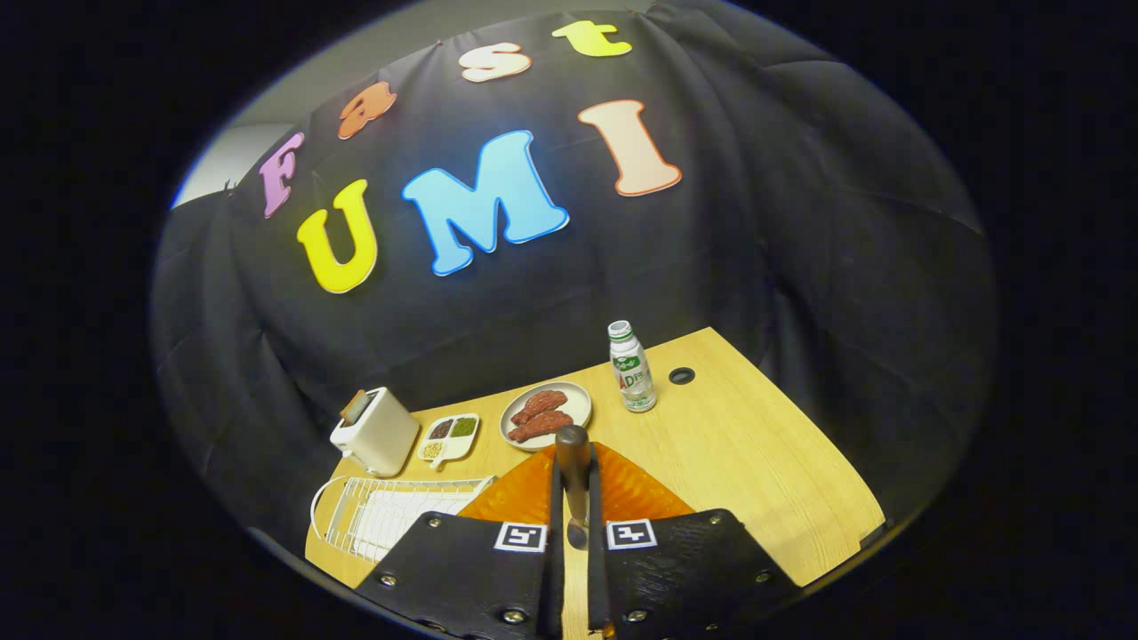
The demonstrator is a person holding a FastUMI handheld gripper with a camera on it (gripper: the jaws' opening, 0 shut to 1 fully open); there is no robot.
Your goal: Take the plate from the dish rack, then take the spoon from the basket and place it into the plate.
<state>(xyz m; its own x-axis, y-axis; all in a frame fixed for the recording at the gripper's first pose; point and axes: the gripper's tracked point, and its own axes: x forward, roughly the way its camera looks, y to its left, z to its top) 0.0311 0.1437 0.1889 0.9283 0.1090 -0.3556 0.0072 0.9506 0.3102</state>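
The gripper point(573, 533) was clamped on the spoon point(573, 471), low in the frame's centre, above the orange plate point(640, 493)

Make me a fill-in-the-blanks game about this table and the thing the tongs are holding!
1. The tongs are shut on a ____, held upright between the fingers.
2. Just ahead of the tongs lies an ____ plate on the wooden table.
3. The grey plate beyond it holds pieces of ____.
4. Beside the grey plate stands a ____ with a white cap.

Missing words: spoon; orange; meat; bottle
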